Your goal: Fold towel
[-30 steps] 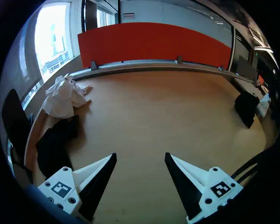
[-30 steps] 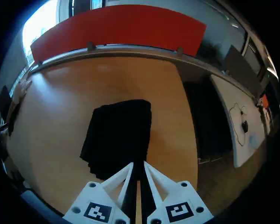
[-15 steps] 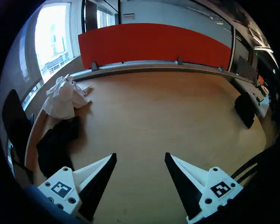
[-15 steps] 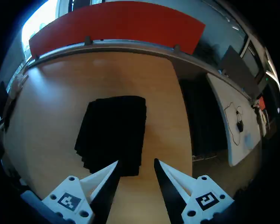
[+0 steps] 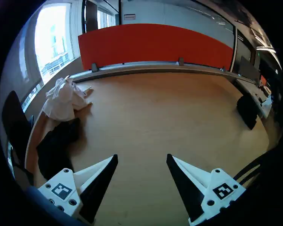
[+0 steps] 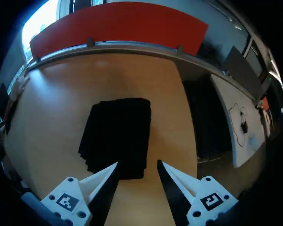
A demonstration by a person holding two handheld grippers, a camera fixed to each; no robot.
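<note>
A black towel [image 6: 117, 136], folded into a neat rectangle, lies flat on the wooden table [image 6: 66, 98] in the right gripper view. My right gripper [image 6: 137, 167] hovers open at its near edge, holding nothing. In the left gripper view the same folded black towel [image 5: 248, 110] lies far off at the table's right edge. My left gripper [image 5: 141, 160] is open over bare wood. A crumpled white towel [image 5: 64, 98] and a dark cloth heap [image 5: 56, 145] lie at the table's left end.
A red divider panel [image 5: 156, 43] on a grey rail runs along the table's far edge. A dark chair [image 5: 15, 124] stands at the left end by the window. To the right, a white desk [image 6: 241, 124] carries a cable and small items.
My right gripper went from shut to open, letting go of the black towel's edge, and drew back slightly. The left gripper has stayed in place.
</note>
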